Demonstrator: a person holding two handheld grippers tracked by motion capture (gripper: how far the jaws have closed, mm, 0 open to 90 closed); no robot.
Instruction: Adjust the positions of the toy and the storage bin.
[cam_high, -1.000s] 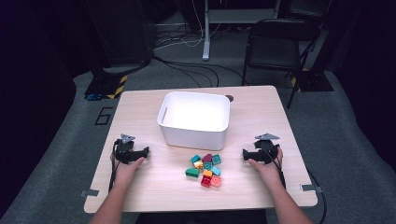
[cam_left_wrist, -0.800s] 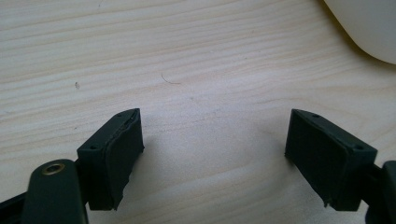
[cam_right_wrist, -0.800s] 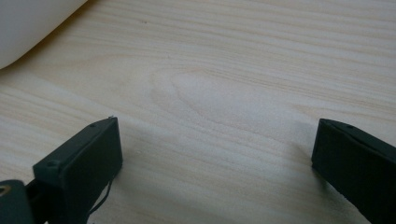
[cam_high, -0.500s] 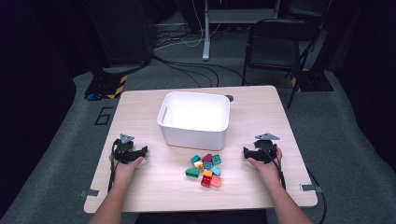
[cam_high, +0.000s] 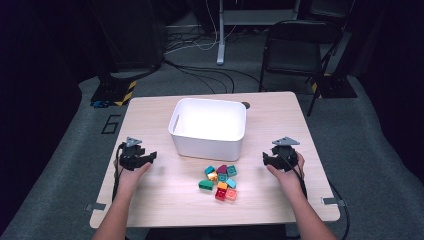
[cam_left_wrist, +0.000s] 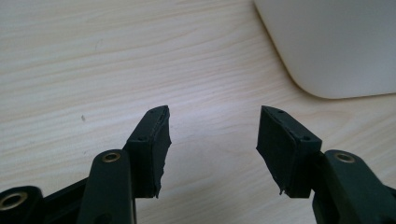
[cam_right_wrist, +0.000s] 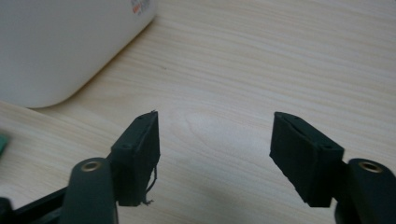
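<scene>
A white bin (cam_high: 209, 142) stands at the table's middle, and its corner shows in the left gripper view (cam_left_wrist: 336, 46) and the right gripper view (cam_right_wrist: 60, 46). In front of it lies a heap of several coloured bricks (cam_high: 220, 181). Left of the bricks a hand holds my left gripper (cam_high: 149, 156) just above the wood. Its jaws (cam_left_wrist: 212, 126) are open with nothing between them and have just been closing slightly. My right gripper (cam_high: 267, 159) hovers right of the bricks, open and empty (cam_right_wrist: 215, 130).
The wooden table (cam_high: 165, 205) has bare wood around both hands. A green brick's edge (cam_right_wrist: 2, 142) shows at the left. Behind the table stand a folding chair (cam_high: 292, 50), a desk leg (cam_high: 220, 30) and floor cables (cam_high: 200, 70).
Both hands have lifted their grippers a little off the table. The bin and the bricks lie as before.
</scene>
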